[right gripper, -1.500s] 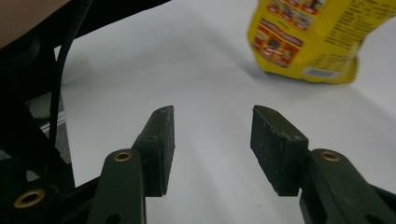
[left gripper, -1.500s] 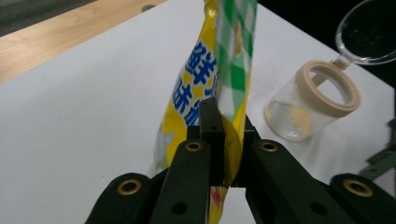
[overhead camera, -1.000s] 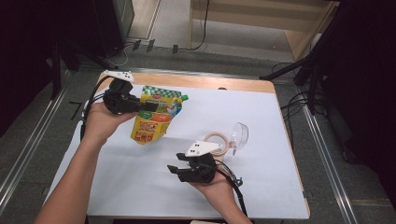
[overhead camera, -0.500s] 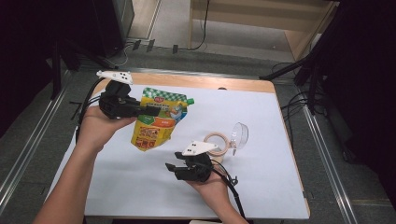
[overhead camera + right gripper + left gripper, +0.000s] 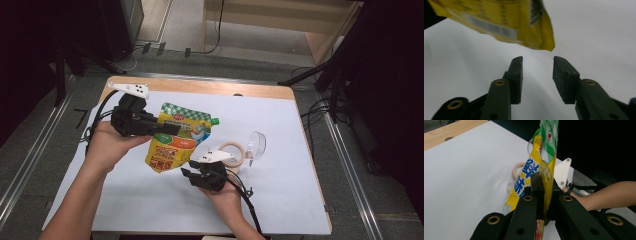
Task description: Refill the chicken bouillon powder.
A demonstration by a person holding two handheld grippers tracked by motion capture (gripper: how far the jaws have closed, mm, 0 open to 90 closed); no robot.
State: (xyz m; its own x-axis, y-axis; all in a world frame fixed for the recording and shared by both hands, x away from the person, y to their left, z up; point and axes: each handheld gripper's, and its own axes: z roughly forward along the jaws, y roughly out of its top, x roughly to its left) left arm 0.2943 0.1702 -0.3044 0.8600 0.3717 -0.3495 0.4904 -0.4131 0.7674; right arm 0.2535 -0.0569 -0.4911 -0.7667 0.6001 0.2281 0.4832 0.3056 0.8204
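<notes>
Even overhead light leaves the white counter (image 5: 280,125) bright, its surroundings dark; shadows are soft. The pouch (image 5: 499,20) blurs close to the right gripper's camera.

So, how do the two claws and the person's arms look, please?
Both claws, left claw and right claw, are black with two flat-padded jaws and brass-coloured rivets. Each carries a pale three-cornered plate on top and trails a black cable. The forearms are bare, with no sleeves visible.
</notes>
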